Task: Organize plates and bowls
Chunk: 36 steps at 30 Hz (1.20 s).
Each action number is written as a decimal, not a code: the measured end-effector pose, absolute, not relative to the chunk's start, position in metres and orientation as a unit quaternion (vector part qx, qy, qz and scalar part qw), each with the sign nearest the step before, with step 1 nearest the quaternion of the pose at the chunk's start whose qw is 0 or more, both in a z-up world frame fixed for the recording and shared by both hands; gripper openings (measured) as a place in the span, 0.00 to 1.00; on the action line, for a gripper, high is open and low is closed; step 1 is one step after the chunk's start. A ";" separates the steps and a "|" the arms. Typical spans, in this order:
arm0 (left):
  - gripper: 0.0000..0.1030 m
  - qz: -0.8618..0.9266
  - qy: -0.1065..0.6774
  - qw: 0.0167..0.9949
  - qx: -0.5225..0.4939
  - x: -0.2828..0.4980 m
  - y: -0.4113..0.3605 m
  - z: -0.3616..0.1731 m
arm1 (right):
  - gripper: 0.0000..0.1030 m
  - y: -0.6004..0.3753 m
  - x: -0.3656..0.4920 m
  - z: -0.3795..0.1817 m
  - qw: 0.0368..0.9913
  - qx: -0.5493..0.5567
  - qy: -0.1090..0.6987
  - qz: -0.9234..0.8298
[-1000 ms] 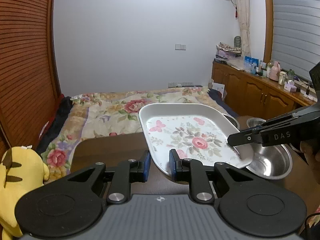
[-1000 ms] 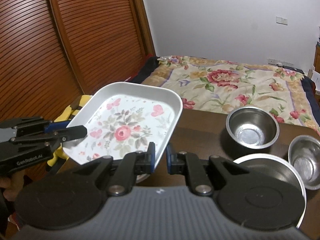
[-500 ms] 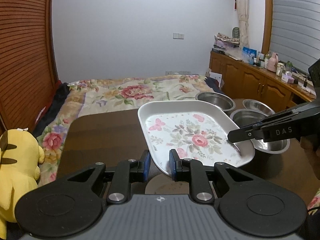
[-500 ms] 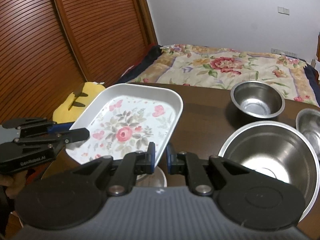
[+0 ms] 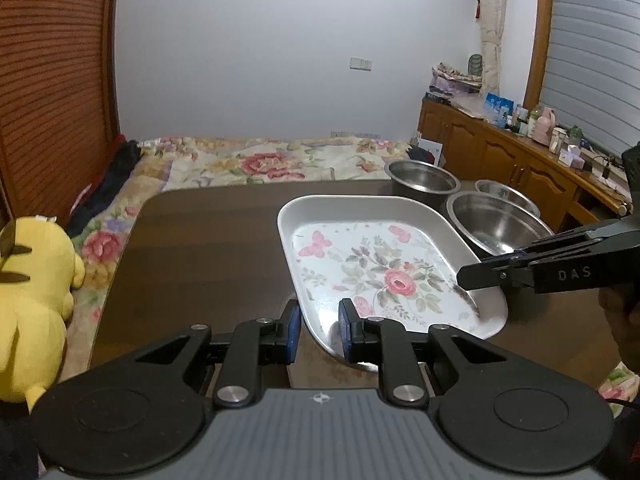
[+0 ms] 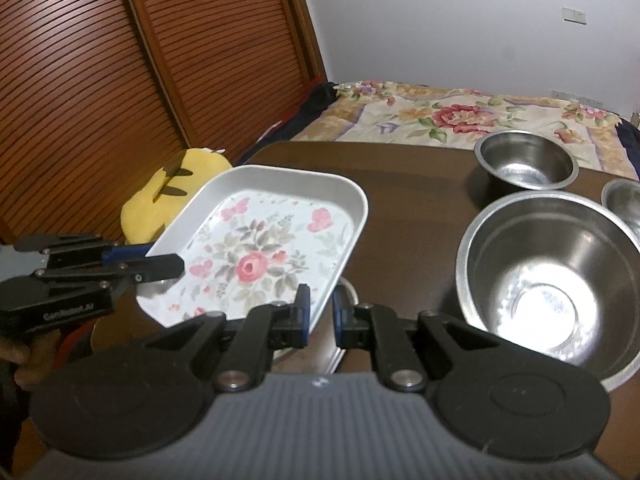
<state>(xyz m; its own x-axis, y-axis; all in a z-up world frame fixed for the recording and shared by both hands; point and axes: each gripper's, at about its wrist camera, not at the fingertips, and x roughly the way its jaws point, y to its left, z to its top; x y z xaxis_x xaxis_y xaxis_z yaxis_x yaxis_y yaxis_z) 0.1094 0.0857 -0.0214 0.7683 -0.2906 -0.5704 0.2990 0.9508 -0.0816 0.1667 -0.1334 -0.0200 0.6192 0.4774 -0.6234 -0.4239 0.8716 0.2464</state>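
Tray (image 5: 372, 268) held low over the table's (image 5: 208, 240) near edge beside the steel bowls (image 6: 548, 276); left gripper (image 5: 319, 330) and right gripper (image 6: 319, 309) each pinched narrow on its rim. Looks light, stiff, glossy-slick; grip rim at opposite sides

"DAS" — on the right gripper (image 5: 480, 270); "GenRobot.AI" — left gripper (image 6: 160, 268).

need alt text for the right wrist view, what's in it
Two grippers hold a white floral tray over a dark wooden table: the right gripper at its near edge, the left gripper at its left corner. Three steel bowls sit right; a yellow plush toy behind.
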 end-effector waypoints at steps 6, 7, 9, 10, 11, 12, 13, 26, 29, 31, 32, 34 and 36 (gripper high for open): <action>0.21 -0.156 0.309 0.938 0.008 0.100 0.085 -0.027 | 0.13 -0.130 0.153 -0.026 0.898 0.033 0.354 0.258; 0.21 -0.156 0.309 0.938 0.009 0.098 0.084 -0.028 | 0.13 -0.130 0.151 -0.027 0.898 0.033 0.354 0.258; 0.21 -0.157 0.312 0.937 0.010 0.097 0.083 -0.031 | 0.13 -0.130 0.149 -0.029 0.898 0.034 0.354 0.258; 0.21 -0.157 0.313 0.937 0.010 0.097 0.083 -0.032 | 0.13 -0.130 0.148 -0.029 0.898 0.033 0.354 0.258; 0.21 -0.158 0.314 0.936 0.011 0.097 0.083 -0.034 | 0.13 -0.131 0.147 -0.029 0.898 0.034 0.354 0.257; 0.21 -0.157 0.315 0.936 0.013 0.096 0.082 -0.036 | 0.13 -0.130 0.147 -0.030 0.898 0.034 0.355 0.257; 0.21 -0.157 0.316 0.936 0.014 0.097 0.082 -0.037 | 0.13 -0.130 0.146 -0.031 0.898 0.034 0.355 0.256; 0.21 -0.137 0.316 0.938 0.050 0.092 0.073 -0.049 | 0.13 -0.126 0.135 -0.039 0.904 0.041 0.349 0.243; 0.21 -0.133 0.319 0.937 0.050 0.094 0.074 -0.052 | 0.13 -0.122 0.134 -0.041 0.909 0.042 0.342 0.237; 0.21 -0.130 0.321 0.937 0.051 0.093 0.074 -0.055 | 0.13 -0.120 0.133 -0.044 0.913 0.039 0.333 0.230; 0.21 -0.129 0.320 0.937 0.053 0.093 0.073 -0.056 | 0.13 -0.119 0.132 -0.045 0.916 0.038 0.329 0.228; 0.21 -0.127 0.317 0.938 0.058 0.091 0.073 -0.057 | 0.13 -0.118 0.133 -0.044 0.919 0.039 0.323 0.223; 0.21 -0.126 0.316 0.939 0.061 0.090 0.073 -0.057 | 0.13 -0.116 0.132 -0.046 0.921 0.041 0.319 0.219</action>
<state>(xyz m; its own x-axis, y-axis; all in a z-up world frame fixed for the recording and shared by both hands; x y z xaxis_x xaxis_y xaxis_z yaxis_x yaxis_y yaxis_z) 0.0901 0.0727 -0.0573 0.7692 -0.1975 -0.6077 0.2739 0.9612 0.0343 0.1321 -0.1160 -0.0455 0.7007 0.4307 -0.5688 -0.3779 0.9003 0.2162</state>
